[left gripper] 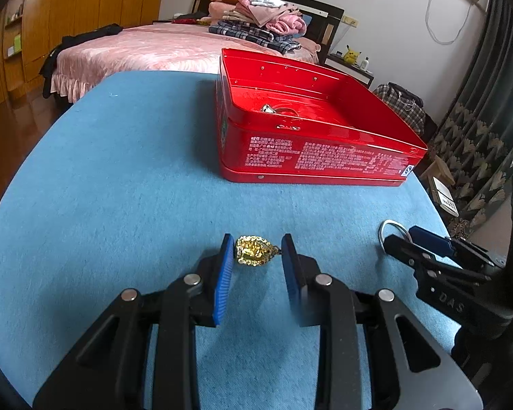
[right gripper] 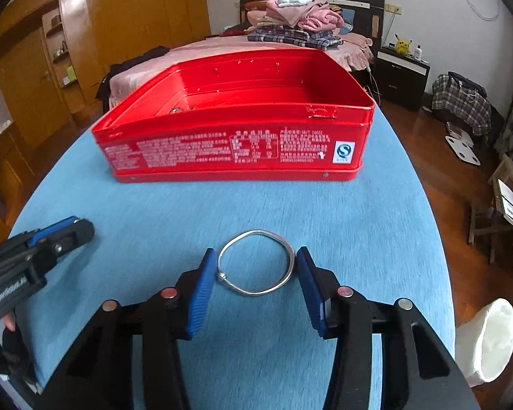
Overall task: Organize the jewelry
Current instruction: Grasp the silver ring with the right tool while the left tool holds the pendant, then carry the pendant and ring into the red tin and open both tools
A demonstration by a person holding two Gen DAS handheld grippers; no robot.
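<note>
A gold, stone-studded ornament (left gripper: 254, 253) lies on the blue tablecloth (left gripper: 119, 188) between the blue pads of my left gripper (left gripper: 256, 243), which press on both its sides. In the right wrist view a silver bangle (right gripper: 256, 233) rests flat on the cloth, and both pads of my right gripper (right gripper: 256, 256) touch its rim. The open red tin (left gripper: 325, 157) (right gripper: 222, 150) stands farther back on the table, with a small silvery piece (left gripper: 266, 108) inside. Each gripper also shows in the other's view: the right gripper (left gripper: 407, 239) and the left gripper (right gripper: 75, 229).
The round table's edge curves close on both sides. A white bin (right gripper: 489, 338) stands on the floor at the lower right. Beyond the table are a pink bed (left gripper: 147, 51) piled with clothes and a wooden wardrobe (right gripper: 119, 34).
</note>
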